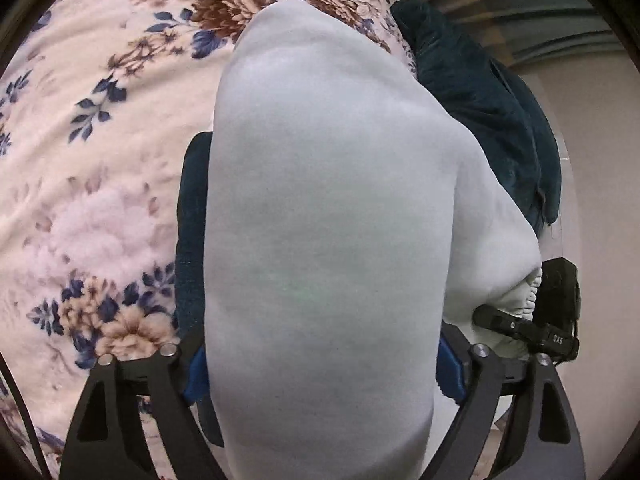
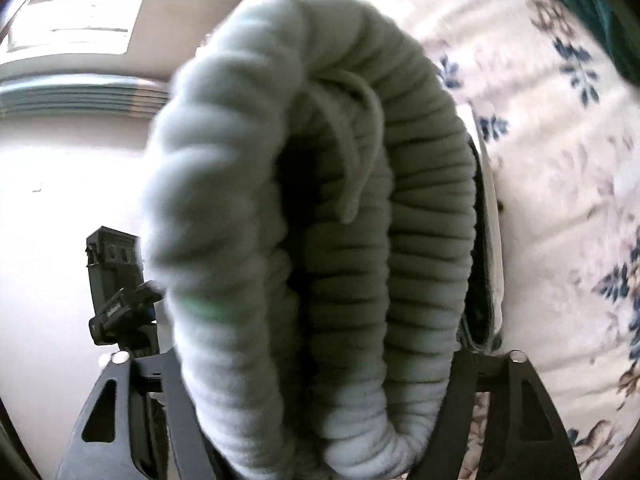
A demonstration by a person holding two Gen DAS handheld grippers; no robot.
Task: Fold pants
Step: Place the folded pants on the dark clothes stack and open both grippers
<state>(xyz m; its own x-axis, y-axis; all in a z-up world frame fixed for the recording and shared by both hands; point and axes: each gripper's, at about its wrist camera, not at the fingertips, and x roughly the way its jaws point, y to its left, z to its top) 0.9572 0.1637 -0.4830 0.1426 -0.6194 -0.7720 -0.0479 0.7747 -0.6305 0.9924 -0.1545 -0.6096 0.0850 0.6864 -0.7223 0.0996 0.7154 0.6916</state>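
Note:
The pale grey-white pants (image 1: pixel 320 220) hang as a thick folded bundle that fills the space between the fingers of my left gripper (image 1: pixel 328 152), which is shut on them. Only the dark left finger (image 1: pixel 194 208) shows beside the cloth. In the right wrist view the ribbed elastic waistband (image 2: pixel 420 220) of the pants, with its drawstring (image 2: pixel 356 168), is bunched between the jaws of my right gripper (image 2: pixel 320 200), also shut on it. Each gripper shows at the edge of the other's view, the right gripper (image 1: pixel 556 312) and the left gripper (image 2: pixel 116 292).
A bed cover (image 1: pixel 100 160) with blue and brown flowers lies under and beside the pants, also seen as the floral cover (image 2: pixel 560 200). A dark teal cloth (image 1: pixel 480 100) is heaped at the bed's edge. A pale wall (image 2: pixel 60 200) stands beyond.

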